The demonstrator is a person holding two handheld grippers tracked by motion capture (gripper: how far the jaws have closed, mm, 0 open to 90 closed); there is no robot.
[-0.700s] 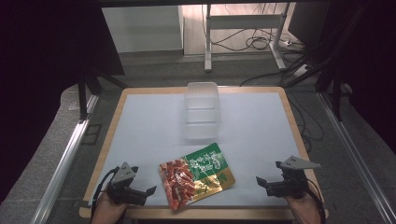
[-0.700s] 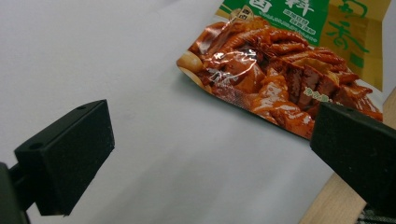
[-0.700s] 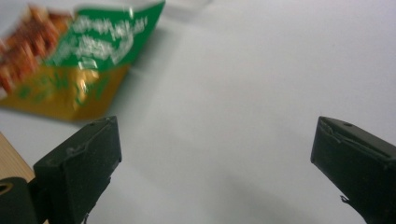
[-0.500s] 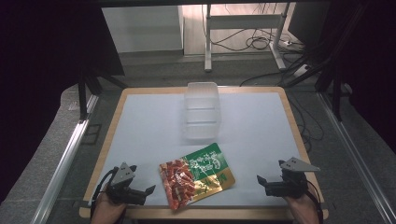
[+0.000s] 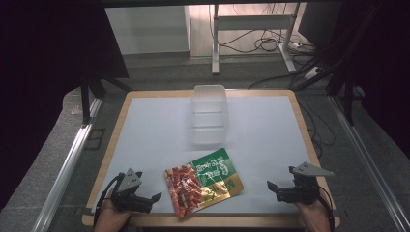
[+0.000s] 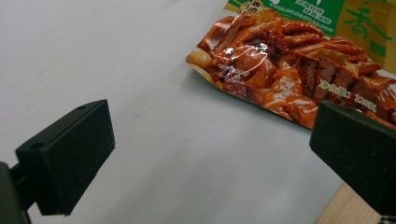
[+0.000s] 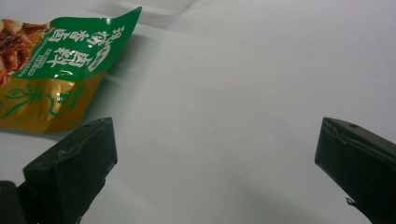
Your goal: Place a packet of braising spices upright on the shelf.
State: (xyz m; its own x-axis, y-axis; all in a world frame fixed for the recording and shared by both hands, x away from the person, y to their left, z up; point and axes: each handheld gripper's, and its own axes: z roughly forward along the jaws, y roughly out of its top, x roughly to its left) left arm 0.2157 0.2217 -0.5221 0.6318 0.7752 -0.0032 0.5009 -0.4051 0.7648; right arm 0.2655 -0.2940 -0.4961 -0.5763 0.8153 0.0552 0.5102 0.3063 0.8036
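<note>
A white mat covers the wood-rimmed table point(image 5: 303, 116); behind it the grey floor carries cables. The snack pouch point(image 5: 203, 186) lies at the near edge, printed with green Chinese characters, between the left gripper point(image 5: 153, 198) and right gripper point(image 5: 271, 189), both with jaws apart, holding nothing. A clear container point(image 5: 209, 116) stands farther back.

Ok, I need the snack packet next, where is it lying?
In the high view the snack packet lies flat near the table's front edge, between both grippers, just in front of the clear plastic box.
</note>
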